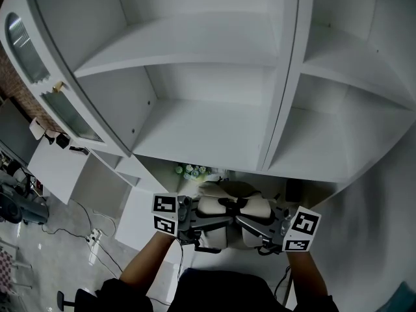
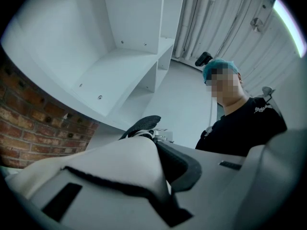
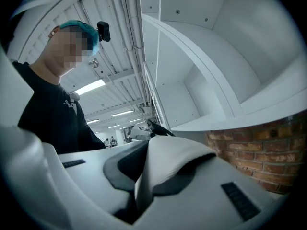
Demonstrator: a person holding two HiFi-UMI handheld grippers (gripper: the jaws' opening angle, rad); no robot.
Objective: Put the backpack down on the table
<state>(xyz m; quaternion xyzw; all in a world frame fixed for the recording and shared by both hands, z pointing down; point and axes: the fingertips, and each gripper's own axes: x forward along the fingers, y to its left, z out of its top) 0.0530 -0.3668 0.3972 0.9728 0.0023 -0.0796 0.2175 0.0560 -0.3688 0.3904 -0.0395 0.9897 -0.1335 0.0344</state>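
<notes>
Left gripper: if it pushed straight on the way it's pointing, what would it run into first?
The backpack: its cream fabric is pinched in the left gripper. Just past it, probably the right gripper facing it, though depth is unclear.

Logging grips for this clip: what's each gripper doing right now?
Left gripper: closed on the backpack, gripping its cream fabric.
Right gripper: closed on the backpack too.
</notes>
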